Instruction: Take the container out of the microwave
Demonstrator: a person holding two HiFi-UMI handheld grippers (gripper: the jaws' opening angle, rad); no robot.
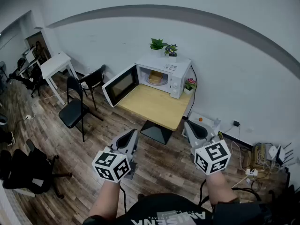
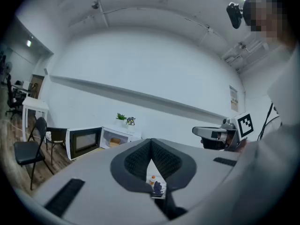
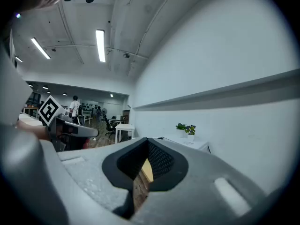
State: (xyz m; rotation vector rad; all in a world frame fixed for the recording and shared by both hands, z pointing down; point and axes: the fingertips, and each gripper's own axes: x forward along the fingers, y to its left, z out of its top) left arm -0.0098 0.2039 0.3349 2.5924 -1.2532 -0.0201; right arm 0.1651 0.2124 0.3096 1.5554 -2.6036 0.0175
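A white microwave (image 1: 168, 71) stands at the far end of a small wooden table (image 1: 157, 106), with its door (image 1: 120, 84) swung open to the left. Inside sits a pale round container (image 1: 156, 77). The left gripper view also shows the microwave (image 2: 123, 136), its open door (image 2: 84, 142) and the container (image 2: 115, 141) far ahead. My left gripper (image 1: 131, 136) and right gripper (image 1: 190, 126) hover side by side over the floor, well short of the table. Both are shut with nothing between the jaws. Each gripper view shows closed jaws, the left gripper (image 2: 151, 143) and the right gripper (image 3: 147, 145).
Two potted plants (image 1: 163, 46) stand on the microwave and a pink flower pot (image 1: 189, 84) beside it. Black folding chairs (image 1: 75, 110) and a white table (image 1: 56, 63) stand to the left. Cables and boxes (image 1: 255, 161) lie along the right wall. An office chair (image 1: 28, 170) is at lower left.
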